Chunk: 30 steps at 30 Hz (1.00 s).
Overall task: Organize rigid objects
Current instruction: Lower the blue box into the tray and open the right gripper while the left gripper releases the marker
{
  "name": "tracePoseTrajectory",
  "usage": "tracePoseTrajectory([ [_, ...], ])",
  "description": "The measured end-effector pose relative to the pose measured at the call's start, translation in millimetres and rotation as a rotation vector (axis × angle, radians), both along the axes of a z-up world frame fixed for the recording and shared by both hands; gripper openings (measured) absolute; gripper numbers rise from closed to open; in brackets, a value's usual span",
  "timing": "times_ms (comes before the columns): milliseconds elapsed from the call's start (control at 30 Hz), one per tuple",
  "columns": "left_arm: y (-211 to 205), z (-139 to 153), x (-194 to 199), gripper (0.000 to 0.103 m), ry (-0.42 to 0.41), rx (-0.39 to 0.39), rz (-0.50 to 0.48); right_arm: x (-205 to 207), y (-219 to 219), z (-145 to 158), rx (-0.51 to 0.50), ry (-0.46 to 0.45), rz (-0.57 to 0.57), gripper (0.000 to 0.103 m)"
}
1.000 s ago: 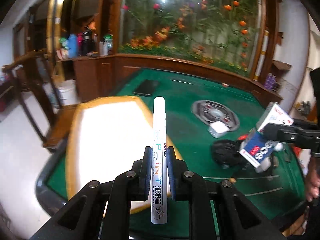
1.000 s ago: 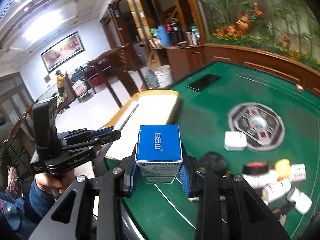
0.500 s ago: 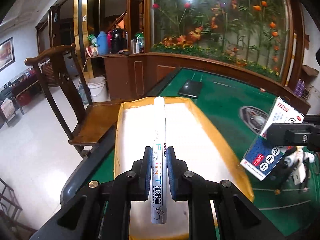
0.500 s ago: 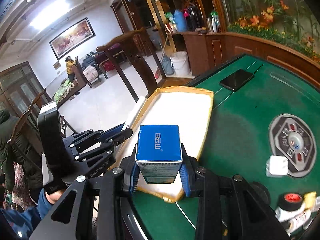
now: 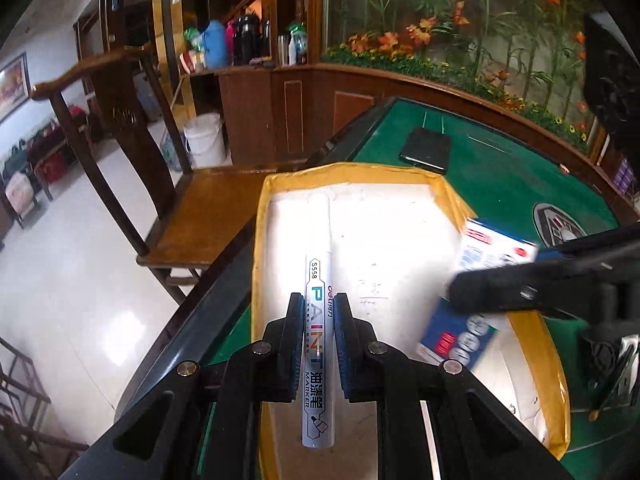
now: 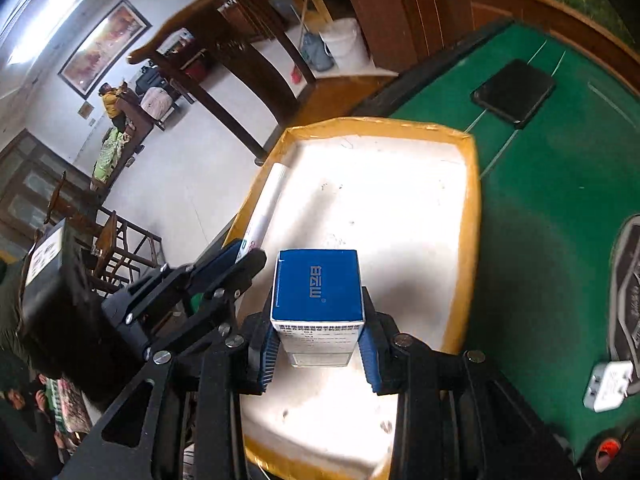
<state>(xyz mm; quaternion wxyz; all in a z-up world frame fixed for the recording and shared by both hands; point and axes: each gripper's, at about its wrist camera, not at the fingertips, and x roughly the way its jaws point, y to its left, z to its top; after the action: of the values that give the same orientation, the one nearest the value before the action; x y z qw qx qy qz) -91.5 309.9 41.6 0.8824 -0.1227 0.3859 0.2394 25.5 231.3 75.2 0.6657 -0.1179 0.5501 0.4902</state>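
Observation:
My left gripper is shut on a white paint marker and holds it over the left side of a white tray with a yellow rim. My right gripper is shut on a blue and white box and holds it over the near middle of the same tray. In the left wrist view the box and the right gripper hang over the tray's right side. In the right wrist view the left gripper and the marker are along the tray's left rim.
The tray lies on a green felt table. A black phone lies beyond the tray. A round centre console and a white plug are to the right. A wooden chair stands left of the table.
Both grippers have moved left and down over the tray with their objects still held. The box now hangs over the tray's right part, closer to the marker.

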Motion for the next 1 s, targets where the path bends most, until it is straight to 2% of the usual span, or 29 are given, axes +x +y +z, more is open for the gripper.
tracePoseTrajectory([
  [233, 14.9, -6.0, 17.3, 0.014, 0.068, -0.127, -0.003, 20.8, 45.4, -13.6, -0.065, 0.049, -0.016, 0.033],
  [400, 26.1, -11.7, 34.9, 0.014, 0.124, -0.146, -0.004, 35.2, 64.5, -20.8, -0.099, 0.075, -0.059, 0.034],
  [600, 31.8, -14.5, 51.4, 0.014, 0.147, -0.163, 0.002, 54.9, 78.9, -36.9, -0.133, 0.115, -0.122, 0.034],
  [833, 39.3, -18.1, 61.0, 0.015, 0.150, -0.179, 0.017, 68.8, 84.2, -47.4, -0.098, 0.107, -0.158, 0.035],
  [867, 40.6, -19.1, 63.4, 0.015, 0.154, -0.178, 0.021, 70.4, 84.1, -47.7, -0.091, 0.102, -0.166, 0.036],
  [933, 42.6, -19.5, 65.9, 0.015, 0.152, -0.174, 0.027, 72.2, 81.3, -45.5, -0.068, 0.099, -0.176, 0.051],
  [1000, 43.5, -18.8, 65.8, 0.019, 0.144, -0.177, 0.028, 73.8, 76.8, -41.3, -0.048, 0.077, -0.192, 0.060],
])
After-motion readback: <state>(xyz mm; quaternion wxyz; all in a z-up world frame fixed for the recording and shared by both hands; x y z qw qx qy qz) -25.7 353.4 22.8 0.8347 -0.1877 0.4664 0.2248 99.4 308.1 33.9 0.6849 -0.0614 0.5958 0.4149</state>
